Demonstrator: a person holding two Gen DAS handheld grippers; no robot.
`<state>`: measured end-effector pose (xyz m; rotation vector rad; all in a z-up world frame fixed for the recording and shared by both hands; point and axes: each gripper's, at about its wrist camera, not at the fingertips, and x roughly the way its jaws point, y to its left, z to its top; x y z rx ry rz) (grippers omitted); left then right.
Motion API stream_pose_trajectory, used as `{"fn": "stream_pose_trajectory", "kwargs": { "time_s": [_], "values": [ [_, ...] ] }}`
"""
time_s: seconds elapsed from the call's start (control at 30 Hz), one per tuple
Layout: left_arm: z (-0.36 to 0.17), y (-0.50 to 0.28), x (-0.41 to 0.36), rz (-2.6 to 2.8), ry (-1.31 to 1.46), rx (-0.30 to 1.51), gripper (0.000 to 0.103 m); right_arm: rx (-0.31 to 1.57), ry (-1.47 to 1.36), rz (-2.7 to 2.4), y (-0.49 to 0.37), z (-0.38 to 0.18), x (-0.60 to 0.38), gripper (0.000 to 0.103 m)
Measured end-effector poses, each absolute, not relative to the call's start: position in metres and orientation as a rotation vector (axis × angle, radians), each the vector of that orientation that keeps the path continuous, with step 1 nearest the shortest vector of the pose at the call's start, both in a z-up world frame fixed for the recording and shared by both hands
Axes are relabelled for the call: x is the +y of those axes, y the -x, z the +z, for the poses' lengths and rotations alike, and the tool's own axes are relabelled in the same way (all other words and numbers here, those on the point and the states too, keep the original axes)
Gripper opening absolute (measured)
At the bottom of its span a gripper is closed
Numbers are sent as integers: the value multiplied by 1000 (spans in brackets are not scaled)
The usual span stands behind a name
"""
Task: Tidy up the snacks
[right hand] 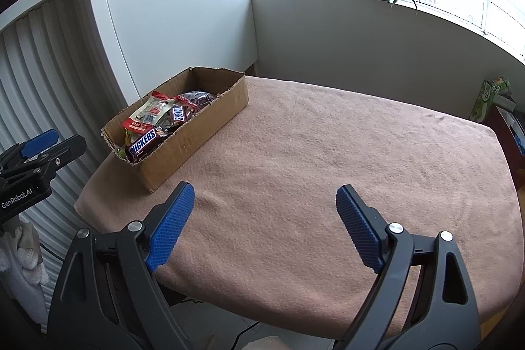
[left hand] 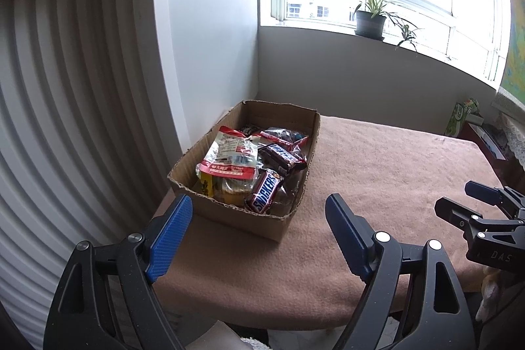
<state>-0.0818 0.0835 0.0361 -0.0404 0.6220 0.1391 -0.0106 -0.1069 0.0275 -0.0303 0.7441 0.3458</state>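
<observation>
A shallow cardboard box (left hand: pixel 210 209) sits at the table's far left corner; it also shows in the right wrist view (right hand: pixel 197 130). It holds a Snickers bar (left hand: pixel 265 192), a second Snickers bar (left hand: pixel 284 157), a red-and-white snack bag (left hand: pixel 231 154) and other wrapped snacks. My left gripper (left hand: pixel 259 235) is open and empty, just in front of the box. My right gripper (right hand: pixel 264 225) is open and empty over the cloth, to the right of the box. The right gripper shows at the right edge of the left wrist view (left hand: pixel 472 202).
A brown cloth (right hand: pixel 328 153) covers the table. White walls and a ribbed radiator panel (left hand: pixel 65 120) stand to the left. A potted plant (left hand: pixel 370 18) is on the windowsill. A green carton (right hand: pixel 485 100) stands past the table's far right corner.
</observation>
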Motion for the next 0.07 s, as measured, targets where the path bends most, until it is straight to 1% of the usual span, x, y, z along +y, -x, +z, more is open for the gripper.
{"fn": "stream_pose_trajectory", "kwargs": {
  "time_s": [0.07],
  "values": [
    [36, 82, 83, 139, 39, 623, 84, 744, 31, 344, 10, 27, -107, 91]
  ]
}}
